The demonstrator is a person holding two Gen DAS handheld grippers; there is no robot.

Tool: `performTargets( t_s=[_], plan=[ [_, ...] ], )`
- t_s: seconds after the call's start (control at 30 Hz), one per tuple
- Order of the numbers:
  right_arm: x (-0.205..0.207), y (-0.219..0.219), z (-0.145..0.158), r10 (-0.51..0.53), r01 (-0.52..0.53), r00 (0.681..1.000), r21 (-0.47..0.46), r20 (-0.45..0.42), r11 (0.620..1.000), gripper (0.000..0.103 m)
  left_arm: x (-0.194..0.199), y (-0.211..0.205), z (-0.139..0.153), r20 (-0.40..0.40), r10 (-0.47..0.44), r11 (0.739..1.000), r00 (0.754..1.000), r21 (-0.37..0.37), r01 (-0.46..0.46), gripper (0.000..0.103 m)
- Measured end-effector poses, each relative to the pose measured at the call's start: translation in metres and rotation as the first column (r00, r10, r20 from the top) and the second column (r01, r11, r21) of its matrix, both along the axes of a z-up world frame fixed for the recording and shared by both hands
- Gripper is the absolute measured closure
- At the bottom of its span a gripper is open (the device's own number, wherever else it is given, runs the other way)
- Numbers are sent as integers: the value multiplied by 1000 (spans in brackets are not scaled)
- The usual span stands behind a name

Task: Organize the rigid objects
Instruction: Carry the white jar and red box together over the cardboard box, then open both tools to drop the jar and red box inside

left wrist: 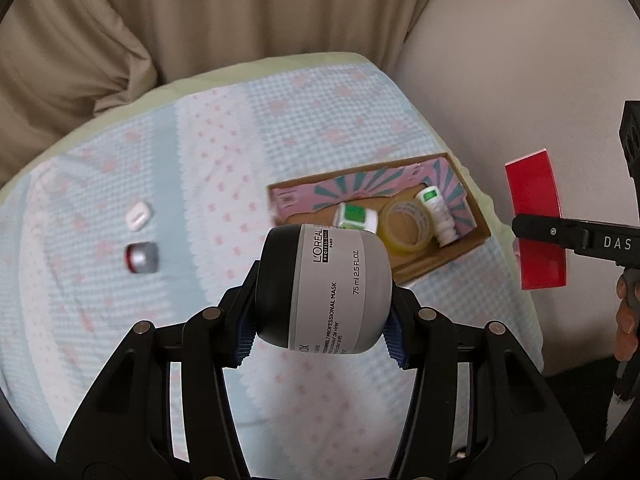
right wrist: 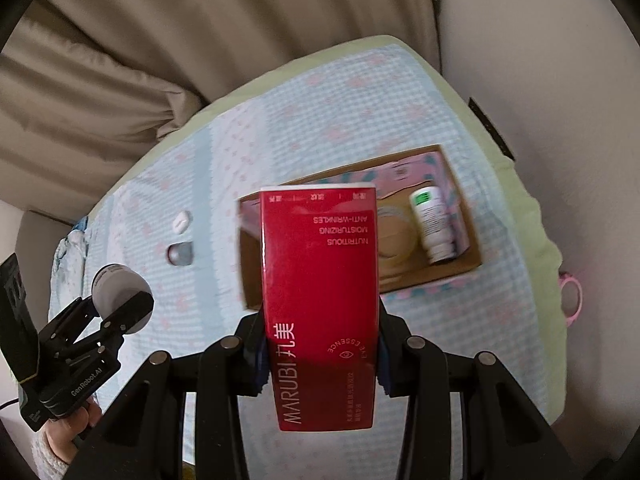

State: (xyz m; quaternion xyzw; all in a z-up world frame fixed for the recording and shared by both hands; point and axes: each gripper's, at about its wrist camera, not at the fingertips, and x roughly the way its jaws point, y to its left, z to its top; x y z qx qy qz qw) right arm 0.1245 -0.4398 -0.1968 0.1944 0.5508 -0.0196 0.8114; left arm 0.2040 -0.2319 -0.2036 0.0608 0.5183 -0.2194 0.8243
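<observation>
My left gripper (left wrist: pixel 320 336) is shut on a grey L'Oreal jar (left wrist: pixel 336 288) with a black lid, held on its side above the bed. My right gripper (right wrist: pixel 320 360) is shut on a tall red Marubi box (right wrist: pixel 320 288), held above the near left part of an open cardboard box (right wrist: pixel 468 264). The cardboard box (left wrist: pixel 440 264) holds a white jar with a green label (left wrist: pixel 356 218), a roll of clear tape (left wrist: pixel 406 226) and a small white bottle (left wrist: pixel 438 214). The red box (left wrist: pixel 536 216) also shows at the right in the left wrist view.
A small white case (left wrist: pixel 137 216) and a silver and red cap-like object (left wrist: pixel 142 258) lie on the blue and pink checked bedspread (left wrist: pixel 224 152) left of the cardboard box. Beige curtains (left wrist: pixel 200 20) hang behind the bed. A pale wall (left wrist: pixel 520 80) stands at the right.
</observation>
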Motion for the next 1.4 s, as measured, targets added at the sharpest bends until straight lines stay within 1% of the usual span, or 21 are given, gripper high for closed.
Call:
performTargets(
  t_s=[0.07,0.2,0.43,0.53,0.67,0.8,0.87,0.93,0.97,1.0,1.07,1.1,1.13,1.17,1.2,1.23,1.4],
  plan=[
    [10,-21,-10,-4,4,1000,-1,-16,1000,65,10,-18,-11,-10,4,1000,1000,3,-4,55],
    [28,-46,-32,-2,2,999,-1,-49,1000,65,34,-51,-43,-55,7,1000,998,20,-6,55],
    [62,-73,-81,18,-17,994,15,-111,1000,65,73,-77,-100,-123,25,996,992,89,-14,55],
    [71,-79,-103,23,-22,991,15,-132,1000,65,88,-83,-121,-135,31,993,990,119,-15,55],
    [81,-84,-128,37,-36,988,5,-150,999,65,106,-86,-141,-153,47,989,987,146,-24,55],
    [88,-86,-145,50,-46,989,29,-141,999,65,118,-93,-162,-173,22,981,985,192,12,55],
    [89,-86,-152,39,-32,989,50,-143,998,65,119,-94,-166,-178,19,979,984,202,17,55],
    [90,-85,-157,40,-33,988,51,-150,998,65,121,-94,-167,-183,28,981,983,195,9,54],
    [90,-85,-158,41,-33,988,53,-152,998,65,122,-94,-168,-184,29,980,982,197,8,51],
    [91,-83,-160,42,-33,987,58,-155,998,65,121,-96,-168,-182,21,979,983,202,17,34],
    [92,-82,-162,47,-37,987,64,-154,997,60,119,-100,-164,-172,0,977,985,211,37,1],
    [92,-81,-161,47,-38,988,63,-146,997,52,119,-102,-159,-153,-14,977,988,209,46,0],
    [92,-81,-157,42,-36,991,47,-131,998,28,119,-102,-154,-147,-21,976,989,210,52,0],
    [92,-81,-154,40,-38,992,22,-119,999,11,119,-102,-151,-144,-22,976,989,212,53,0],
    [91,-81,-150,38,-39,994,-2,-100,999,0,118,-100,-148,-143,-18,976,989,214,49,0],
    [89,-82,-144,40,-41,997,-20,-73,999,0,118,-97,-144,-145,-15,977,989,208,46,0],
    [82,-84,-134,47,-49,997,-34,-57,998,0,107,-81,-131,-133,19,978,991,206,9,0]
  ],
)
